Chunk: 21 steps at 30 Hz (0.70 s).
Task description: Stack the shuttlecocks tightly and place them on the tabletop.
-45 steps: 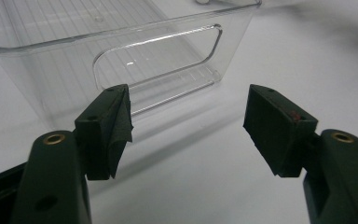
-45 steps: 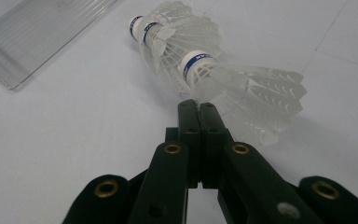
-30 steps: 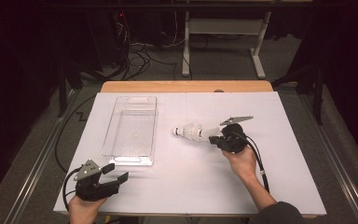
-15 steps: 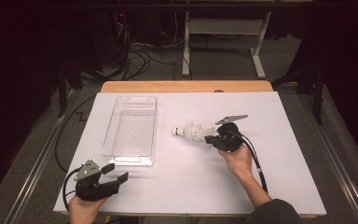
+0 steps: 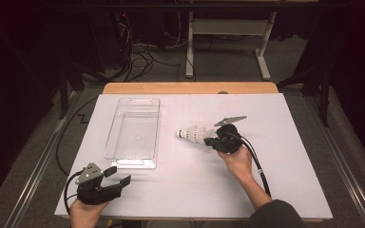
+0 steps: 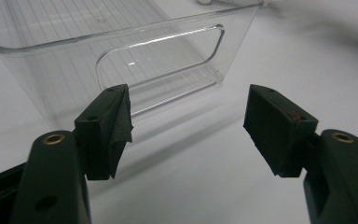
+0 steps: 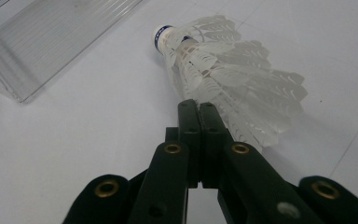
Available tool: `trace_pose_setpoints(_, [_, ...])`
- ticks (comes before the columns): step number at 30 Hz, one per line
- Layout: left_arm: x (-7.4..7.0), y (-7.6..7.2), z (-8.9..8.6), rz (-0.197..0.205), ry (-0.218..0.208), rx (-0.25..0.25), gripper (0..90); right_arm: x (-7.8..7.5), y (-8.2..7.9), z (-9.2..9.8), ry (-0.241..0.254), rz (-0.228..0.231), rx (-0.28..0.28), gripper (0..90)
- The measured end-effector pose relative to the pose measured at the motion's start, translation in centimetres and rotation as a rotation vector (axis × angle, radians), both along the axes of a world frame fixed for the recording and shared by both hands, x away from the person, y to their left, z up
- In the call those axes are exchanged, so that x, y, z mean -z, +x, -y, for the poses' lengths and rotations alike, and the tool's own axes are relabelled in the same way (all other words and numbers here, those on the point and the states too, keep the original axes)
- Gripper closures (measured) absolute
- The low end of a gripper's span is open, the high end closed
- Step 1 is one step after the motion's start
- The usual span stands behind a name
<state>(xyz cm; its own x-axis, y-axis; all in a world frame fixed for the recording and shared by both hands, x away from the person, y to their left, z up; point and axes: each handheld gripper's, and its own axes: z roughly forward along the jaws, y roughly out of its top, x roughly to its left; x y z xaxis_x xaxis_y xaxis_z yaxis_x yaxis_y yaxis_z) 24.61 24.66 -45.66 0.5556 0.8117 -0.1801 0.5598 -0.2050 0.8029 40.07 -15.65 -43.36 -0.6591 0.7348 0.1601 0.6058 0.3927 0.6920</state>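
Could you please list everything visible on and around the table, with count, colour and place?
White feathered shuttlecock: one, white with a blue band on its cork, mid-table, feather skirt pinched by the right gripper.
Clear plastic rectangular bin: one, transparent, left of centre, nothing in it.
White table sheet: one, white, over the wooden tabletop.
Floor cables: several, dark, beyond the table.
Metal frame: one, pale, in the background.
Left gripper: one, black, near-left corner, open.
Right gripper: one, black, right of centre, shut.
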Motion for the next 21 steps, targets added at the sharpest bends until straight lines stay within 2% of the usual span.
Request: trace_pose_setpoints(21, [0.00, 0.01, -0.01, -0.001, -0.001, 0.001, 32.7, 0.27, 0.52, -0.63, 0.009, -0.004, -0.002, 90.0])
